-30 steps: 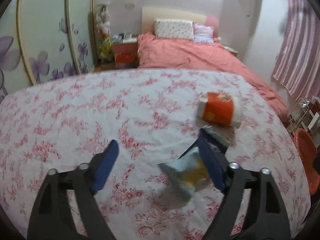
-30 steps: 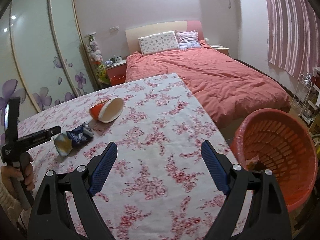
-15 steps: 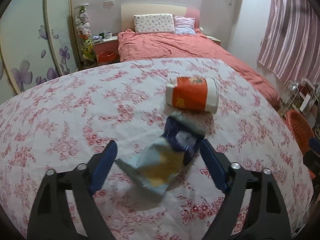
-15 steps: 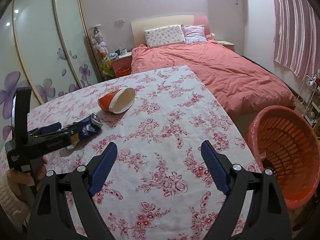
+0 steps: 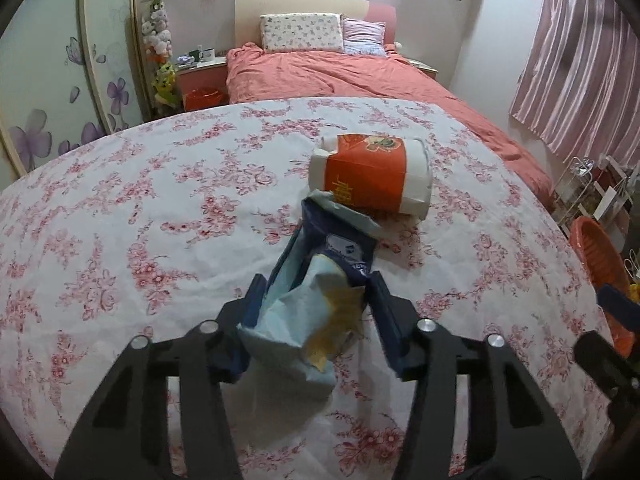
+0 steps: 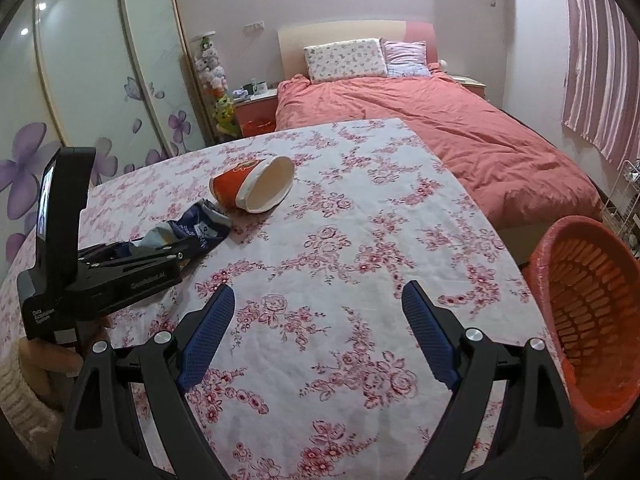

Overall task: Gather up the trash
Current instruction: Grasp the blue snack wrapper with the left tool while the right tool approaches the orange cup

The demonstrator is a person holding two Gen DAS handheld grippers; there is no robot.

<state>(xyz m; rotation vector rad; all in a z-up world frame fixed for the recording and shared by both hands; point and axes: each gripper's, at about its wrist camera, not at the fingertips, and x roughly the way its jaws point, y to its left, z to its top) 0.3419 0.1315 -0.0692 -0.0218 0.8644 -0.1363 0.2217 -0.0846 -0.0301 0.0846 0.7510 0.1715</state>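
Note:
A crumpled blue and pale snack wrapper (image 5: 320,280) lies on the floral tablecloth (image 5: 160,208). My left gripper (image 5: 316,292) has its jaws closed against both sides of the wrapper. It also shows in the right wrist view (image 6: 188,232), with the left gripper (image 6: 160,250) around its near end. An orange and white paper cup (image 5: 372,174) lies on its side just beyond the wrapper; it shows in the right wrist view (image 6: 252,184) too. My right gripper (image 6: 320,312) is open and empty above the table's right part. An orange trash basket (image 6: 588,312) stands right of the table.
A bed with a salmon cover (image 6: 440,120) stands beyond the table. A nightstand (image 5: 200,80) and a wardrobe with flower doors (image 6: 100,80) are at the back left. A pink curtain (image 5: 580,60) hangs at the right. The basket rim (image 5: 596,248) shows at the table's right edge.
My left gripper moved forward over the wrapper and its jaws closed from wide open onto it. My right gripper moved slightly and stays open.

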